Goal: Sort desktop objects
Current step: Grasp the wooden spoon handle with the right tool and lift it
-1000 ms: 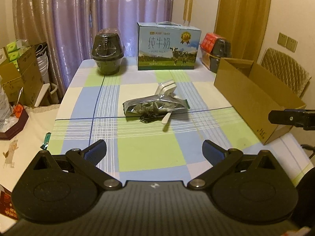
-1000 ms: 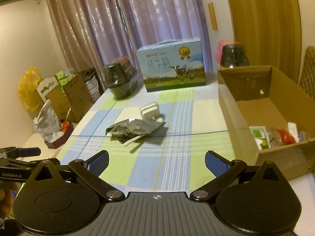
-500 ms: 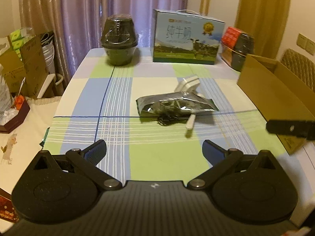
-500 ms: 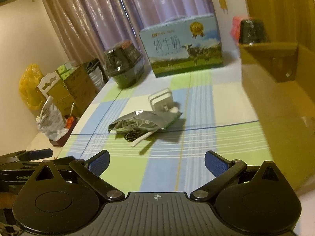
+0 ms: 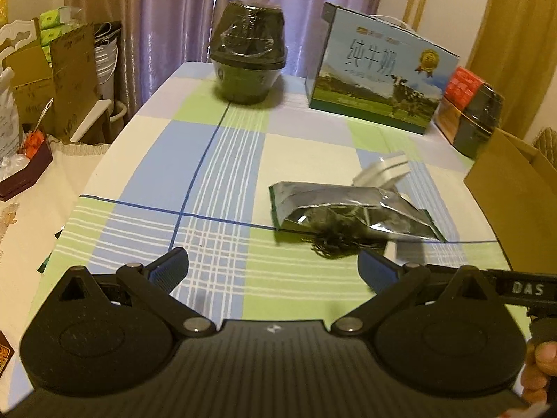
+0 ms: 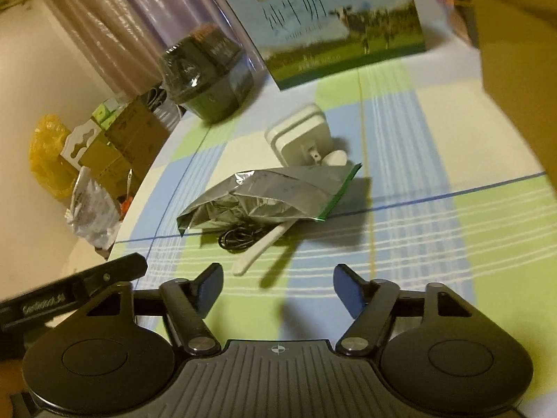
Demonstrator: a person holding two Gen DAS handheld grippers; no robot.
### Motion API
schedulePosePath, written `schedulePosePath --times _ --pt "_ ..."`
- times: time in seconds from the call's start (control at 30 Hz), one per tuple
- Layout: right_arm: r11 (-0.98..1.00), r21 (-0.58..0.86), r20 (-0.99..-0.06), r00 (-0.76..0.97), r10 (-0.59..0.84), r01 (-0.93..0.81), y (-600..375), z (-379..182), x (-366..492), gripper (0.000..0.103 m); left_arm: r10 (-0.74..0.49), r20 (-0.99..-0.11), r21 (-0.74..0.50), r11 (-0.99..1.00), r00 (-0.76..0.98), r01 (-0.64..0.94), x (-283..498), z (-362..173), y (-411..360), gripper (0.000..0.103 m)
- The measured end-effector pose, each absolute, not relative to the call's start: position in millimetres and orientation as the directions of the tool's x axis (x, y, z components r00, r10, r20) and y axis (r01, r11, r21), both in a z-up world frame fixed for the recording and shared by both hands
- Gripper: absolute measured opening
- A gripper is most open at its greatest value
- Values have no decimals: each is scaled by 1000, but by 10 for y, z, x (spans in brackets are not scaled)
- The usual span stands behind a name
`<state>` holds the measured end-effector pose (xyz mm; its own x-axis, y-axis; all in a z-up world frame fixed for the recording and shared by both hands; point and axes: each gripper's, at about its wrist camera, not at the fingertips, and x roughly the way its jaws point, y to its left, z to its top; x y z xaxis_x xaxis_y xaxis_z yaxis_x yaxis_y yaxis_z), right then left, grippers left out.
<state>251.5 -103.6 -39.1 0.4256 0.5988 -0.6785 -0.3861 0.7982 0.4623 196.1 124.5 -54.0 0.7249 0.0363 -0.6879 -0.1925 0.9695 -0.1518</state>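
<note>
- The left gripper (image 5: 273,267), black with blue-padded fingers, hangs low over the near edge of the checked blue, green and white tablecloth (image 5: 216,160); its jaws are spread wide with nothing between them, the crumpled silver foil pouch (image 5: 351,205) lying ahead and to its right.
- The right gripper (image 6: 277,280) is tilted, its fingers parted and holding nothing, aimed at the near end of the white plastic spoon (image 6: 263,247) that sticks out from under the pouch.
- A fingertip of the person's right hand (image 5: 543,357) shows at the right edge of the left wrist view, behind a black bar reading "DAS".
- The pouch, green-edged, rests on a small coil of black cord (image 6: 240,237); just behind it stands a white square charger block (image 6: 301,134).
- Beyond the pouch, at the table's far edge, sits a blue-and-green milk carton box (image 5: 379,80) with Chinese characters, a cow picture and a gold medal seal; the small print is too blurred to read.
- Left of that box stands a dark, film-wrapped bowl-shaped container (image 5: 249,55).
- To the pouch's right rises a brown cardboard box (image 5: 511,188); its inside is hidden.
- Purple and tan curtains (image 5: 222,10) hang behind the table.
</note>
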Motion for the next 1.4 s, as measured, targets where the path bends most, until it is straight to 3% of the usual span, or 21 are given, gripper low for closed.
schedulePosePath --times 0.27,0.5,0.73,0.93,1.4 --pt "787 508 -684 391 616 -351 -770 -538 2799 52 63 -710 -126 969 702 -214 2082 -670 1324 102" --pt "822 442 -713 415 565 -360 -637 -604 2880 40 84 -730 -44 985 678 -169 2191 -755 1243 102" --pt "821 470 -722 394 569 -326 -706 -685 2968 16 68 -736 -42 988 673 -146 2221 -784 1172 102" --pt "839 459 -737 401 543 -291 -984 -612 2956 4 54 -736 -39 992 675 -123 2225 -785 1126 102" --pt "847 399 -761 389 519 -351 -1569 -347 2241 1 -82 -725 -60 997 684 56 2097 -729 841 102"
